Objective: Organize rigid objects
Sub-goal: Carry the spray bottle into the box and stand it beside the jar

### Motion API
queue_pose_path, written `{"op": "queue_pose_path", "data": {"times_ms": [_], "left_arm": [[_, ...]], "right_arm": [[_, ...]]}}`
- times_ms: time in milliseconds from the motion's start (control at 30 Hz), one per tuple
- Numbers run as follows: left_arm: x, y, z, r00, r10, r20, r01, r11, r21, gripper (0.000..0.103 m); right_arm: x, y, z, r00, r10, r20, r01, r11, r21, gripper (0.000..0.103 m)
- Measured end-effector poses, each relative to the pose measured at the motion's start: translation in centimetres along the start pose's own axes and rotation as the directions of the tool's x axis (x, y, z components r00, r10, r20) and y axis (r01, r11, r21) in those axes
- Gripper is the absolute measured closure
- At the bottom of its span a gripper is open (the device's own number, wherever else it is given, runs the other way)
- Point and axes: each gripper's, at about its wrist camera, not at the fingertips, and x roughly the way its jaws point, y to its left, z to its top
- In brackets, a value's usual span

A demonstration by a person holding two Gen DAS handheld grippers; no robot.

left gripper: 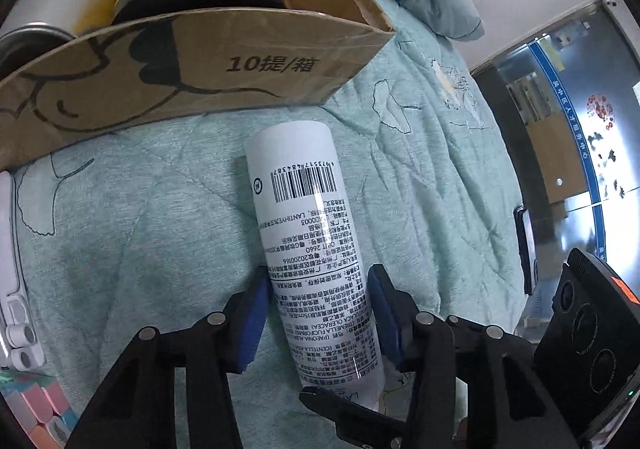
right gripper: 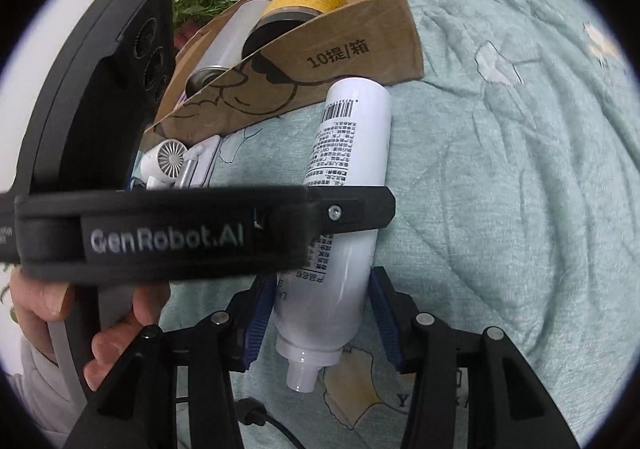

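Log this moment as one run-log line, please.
white bottle lying on quilt | right gripper open, straddling its neck end | left gripper pads beside it, grip unclear | box behind
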Motion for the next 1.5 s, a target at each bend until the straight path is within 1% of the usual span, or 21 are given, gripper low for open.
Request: {"op": "queue_pose_path", "data": {"times_ms": [100, 167, 233, 300, 433, 533, 600, 767, 900, 1033, 1133, 1200, 1267, 1400, 1467, 1500], "left_arm": [[-0.5, -0.2, 0.0, 1.0, 0.01, 0.011, -0.01, 1.0, 0.011, 0.057], [-1.5, -0.4, -0.4, 0.999, 0.015, 0.035, -0.016, 1.0, 0.023, 0.057], [-3.1, -1.5, -0.6, 0.996, 0.022, 0.082, -0.027, 0.998, 0.056, 0.057], [-4.9, -2.3, -0.7, 0.992, 0.018, 0.122, -0.027, 0.997, 0.077, 0.058], [-9.5, -4.2, 0.0, 0.977, -0.004, 0.215, -0.023, 0.992, 0.123, 0.06], [-12.4, -5.5, 0.9, 0.965, -0.026, 0.263, -0.019, 0.986, 0.167, 0.061], [-13.4, -6.3, 1.8, 0.958, -0.022, 0.285, -0.033, 0.982, 0.187, 0.061], [-16.1, -8.0, 4.3, 0.934, -0.017, 0.356, -0.067, 0.973, 0.222, 0.061], [-17.7, -8.4, 6.5, 0.923, -0.014, 0.385, -0.083, 0.968, 0.235, 0.061], [-18.3, -8.1, 9.7, 0.918, -0.016, 0.397, -0.08, 0.971, 0.224, 0.062], [-17.8, -8.0, 11.8, 0.914, -0.011, 0.406, -0.085, 0.972, 0.217, 0.062], [-17.3, -7.7, 13.0, 0.914, 0.002, 0.405, -0.094, 0.974, 0.208, 0.062], [-16.4, -7.0, 14.3, 0.917, 0.01, 0.398, -0.093, 0.977, 0.19, 0.062], [-14.5, -5.4, 16.8, 0.925, 0.009, 0.381, -0.075, 0.984, 0.159, 0.062], [-13.4, -4.5, 18.0, 0.931, 0.007, 0.364, -0.065, 0.987, 0.146, 0.062], [-12.5, -4.0, 18.7, 0.938, 0.004, 0.347, -0.055, 0.989, 0.138, 0.062]], "right_arm": [[0.0, 0.4, 0.1, 1.0, -0.012, -0.006, 0.012, 1.0, -0.017, 0.056], [-0.1, 0.8, 0.3, 1.0, -0.01, 0.0, 0.01, 1.0, -0.022, 0.056], [-0.8, 1.6, 0.6, 1.0, -0.009, 0.025, 0.01, 0.999, -0.041, 0.056], [-2.2, 2.4, 0.9, 0.998, -0.006, 0.069, 0.011, 0.998, -0.068, 0.056], [-4.7, 4.1, 2.0, 0.99, 0.002, 0.144, 0.016, 0.992, -0.127, 0.057], [-6.1, 5.0, 3.7, 0.981, -0.025, 0.193, 0.057, 0.985, -0.165, 0.059], [-6.8, 5.4, 4.9, 0.975, -0.026, 0.22, 0.067, 0.981, -0.181, 0.059], [-8.4, 5.9, 7.8, 0.962, -0.017, 0.273, 0.08, 0.972, -0.22, 0.06], [-9.1, 5.4, 10.6, 0.957, -0.001, 0.289, 0.075, 0.967, -0.243, 0.059], [-9.0, 5.3, 13.0, 0.959, 0.001, 0.282, 0.076, 0.962, -0.262, 0.06], [-8.6, 4.8, 15.1, 0.963, 0.006, 0.269, 0.068, 0.962, -0.265, 0.059], [-8.0, 4.2, 16.0, 0.968, 0.013, 0.251, 0.054, 0.965, -0.258, 0.059], [-7.0, 3.6, 17.1, 0.973, 0.012, 0.229, 0.048, 0.966, -0.254, 0.059], [-5.0, 2.7, 18.7, 0.978, -0.013, 0.208, 0.067, 0.964, -0.258, 0.059], [-3.9, 2.0, 19.3, 0.98, -0.016, 0.2, 0.067, 0.966, -0.249, 0.059], [-3.6, 1.7, 19.5, 0.981, -0.019, 0.193, 0.067, 0.968, -0.243, 0.059]]}}
